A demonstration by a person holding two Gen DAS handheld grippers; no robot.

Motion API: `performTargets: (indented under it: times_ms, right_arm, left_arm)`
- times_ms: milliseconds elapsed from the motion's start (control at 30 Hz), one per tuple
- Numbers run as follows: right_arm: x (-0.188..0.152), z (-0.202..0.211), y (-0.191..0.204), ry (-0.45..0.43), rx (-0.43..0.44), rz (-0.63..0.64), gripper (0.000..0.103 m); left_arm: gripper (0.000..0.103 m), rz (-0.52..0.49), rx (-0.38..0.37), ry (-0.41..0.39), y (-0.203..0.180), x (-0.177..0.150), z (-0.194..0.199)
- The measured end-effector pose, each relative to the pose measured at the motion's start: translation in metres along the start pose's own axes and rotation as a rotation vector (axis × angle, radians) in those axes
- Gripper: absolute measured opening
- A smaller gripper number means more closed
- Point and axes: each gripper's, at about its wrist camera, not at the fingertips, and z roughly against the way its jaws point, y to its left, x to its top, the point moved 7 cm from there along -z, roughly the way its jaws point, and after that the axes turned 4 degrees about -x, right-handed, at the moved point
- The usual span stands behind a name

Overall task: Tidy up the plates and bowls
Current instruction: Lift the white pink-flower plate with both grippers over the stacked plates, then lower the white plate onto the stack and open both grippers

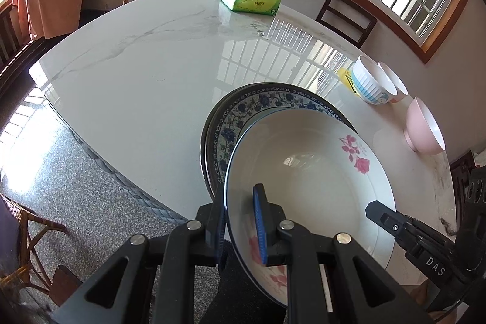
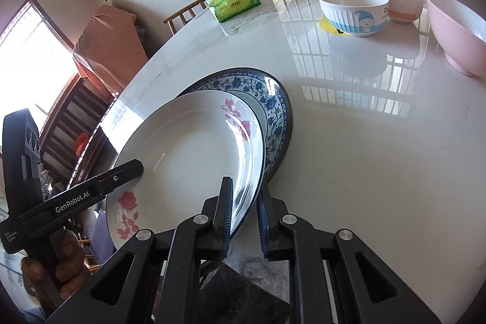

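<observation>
Stacking step: both grippers, left [image 1: 241, 228] and right [image 2: 244, 222], have jaws pinching opposite rims of the rose plate [image 2: 188, 154], held tilted over the blue plate [image 2: 273, 111] on the worktop [image 2: 379, 157]. Next: centre, level, lower, then release.

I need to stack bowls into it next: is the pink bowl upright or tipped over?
Upright. The pink bowl stands on its foot on the table, mouth facing up.

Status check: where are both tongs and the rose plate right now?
Left tongs and right tongs both clamped on rose plate rim, opposite sides. Plate over blue floral plate. Three bowls off to the side, nothing blocking.
</observation>
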Motion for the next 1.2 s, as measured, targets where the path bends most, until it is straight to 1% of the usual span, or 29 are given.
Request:
performTargets:
  times_ms: [633, 1000, 1200]
  right_arm:
    - [0.009, -0.013, 0.011, 0.006, -0.029, 0.031, 0.016]
    - [0.017, -0.019, 0.012, -0.007, -0.067, 0.052, 0.015]
    - [0.021, -0.023, 0.009, -0.021, -0.103, 0.076, 0.016]
  left_arm:
    - [0.017, 0.014, 0.011, -0.002, 0.01, 0.022, -0.016]
    - [0.017, 0.0, 0.008, 0.008, 0.009, 0.03, -0.027]
    - [0.017, -0.006, 0.006, 0.021, 0.008, 0.033, -0.032]
